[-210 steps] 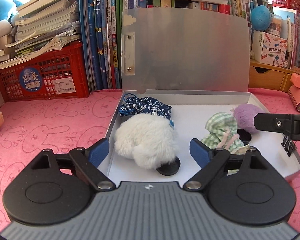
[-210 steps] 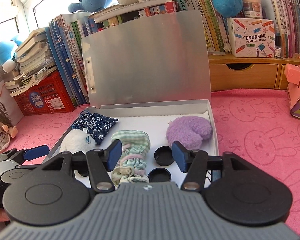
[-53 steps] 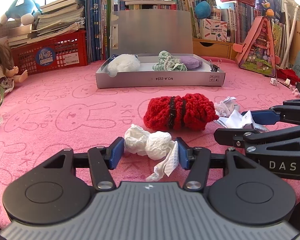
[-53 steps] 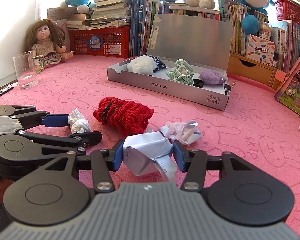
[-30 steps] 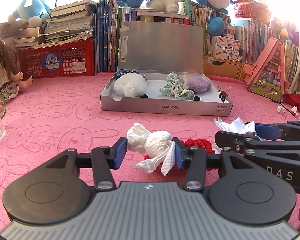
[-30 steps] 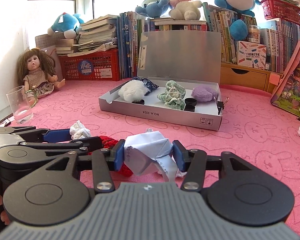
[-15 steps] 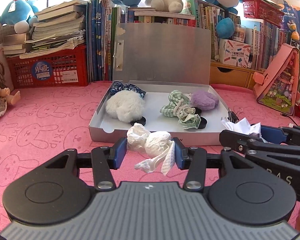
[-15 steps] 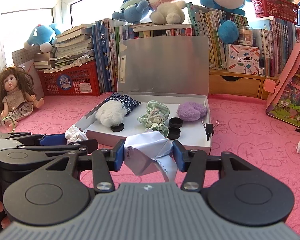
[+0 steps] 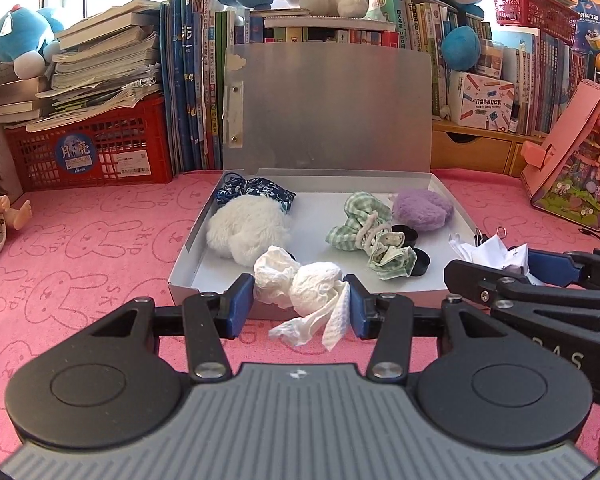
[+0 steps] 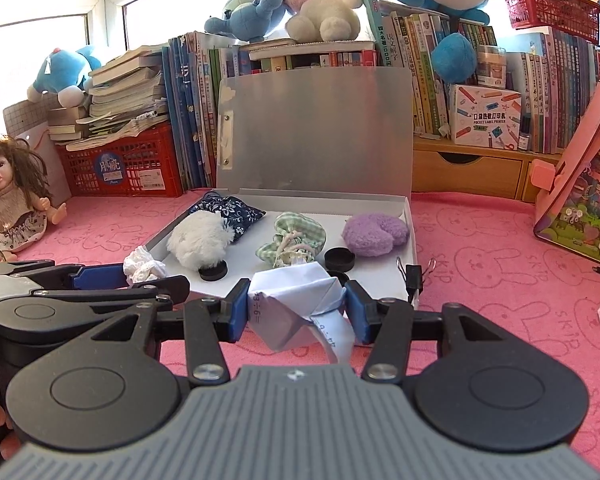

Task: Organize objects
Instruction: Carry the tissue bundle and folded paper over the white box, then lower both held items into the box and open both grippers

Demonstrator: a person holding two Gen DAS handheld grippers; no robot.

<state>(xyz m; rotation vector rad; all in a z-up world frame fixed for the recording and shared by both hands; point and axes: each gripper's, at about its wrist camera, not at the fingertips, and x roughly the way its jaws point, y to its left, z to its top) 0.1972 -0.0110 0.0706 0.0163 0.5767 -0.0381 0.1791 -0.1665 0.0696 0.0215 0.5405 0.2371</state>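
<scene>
The crumpled tissue [image 9: 300, 280] is sitting pinched between the blue pads of the left gripper [image 9: 298, 306], a loose tail hanging below, right at the near wall of the open grey box [image 9: 204, 232]. Beside it the right gripper [image 10: 296, 310] is clamping a folded, crumpled paper [image 10: 296, 292] w/ writing on it, also hanging at the box's near edge. So both sets of fingers are narrow, each holding its wad.

Inside the box are lying a white fluffy ball [image 9: 248, 232], a blue floral pouch [image 9: 256, 192], a green checked cloth [image 9: 364, 232], a purple plush pad [image 9: 422, 208] and 2 black caps [image 9: 410, 246]. The clearest bare floor is near the front, between fluff and cloth.

Judging the step: carrying both wads in to drop them. Doing it well probably means clearing the front wall 1st, esp. that dangling tail, then letting go low over bare floor, not on the caps. The 2 tools are close together, so staggering the releases looks safer. A binder clip [image 10: 414, 272] is sitting on the right front corner; worth avoiding.
</scene>
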